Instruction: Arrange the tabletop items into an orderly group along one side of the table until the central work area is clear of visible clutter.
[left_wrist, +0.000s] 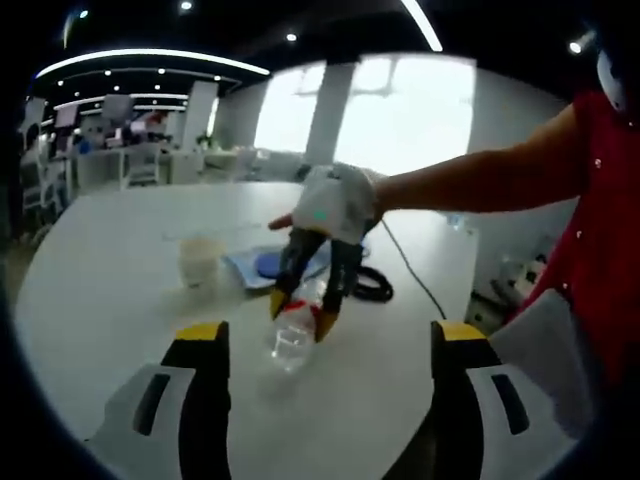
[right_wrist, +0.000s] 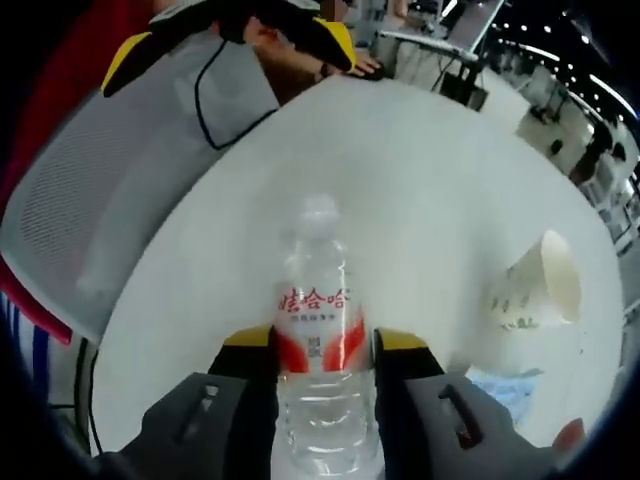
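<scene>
A clear water bottle (right_wrist: 315, 300) with a red label stands upright on the white round table (right_wrist: 430, 170). My right gripper (right_wrist: 325, 340) is shut on it, one jaw pressed to each side of the label. In the left gripper view the same right gripper (left_wrist: 300, 312) reaches in from the right on a person's arm and pinches the bottle (left_wrist: 290, 345) near its neck. My left gripper (left_wrist: 330, 335) hovers open over the table's near edge, with nothing between its jaws. A paper cup (left_wrist: 198, 262) stands left of the bottle, and it leans into the right gripper view as the cup (right_wrist: 535, 290).
A blue flat item (left_wrist: 265, 265) lies behind the bottle, and a coiled black cable (left_wrist: 372, 285) runs off to the far right edge. A grey mesh chair back (right_wrist: 120, 170) stands against the table's edge. The left gripper (right_wrist: 232, 45) appears beyond it. Desks and chairs stand in the background.
</scene>
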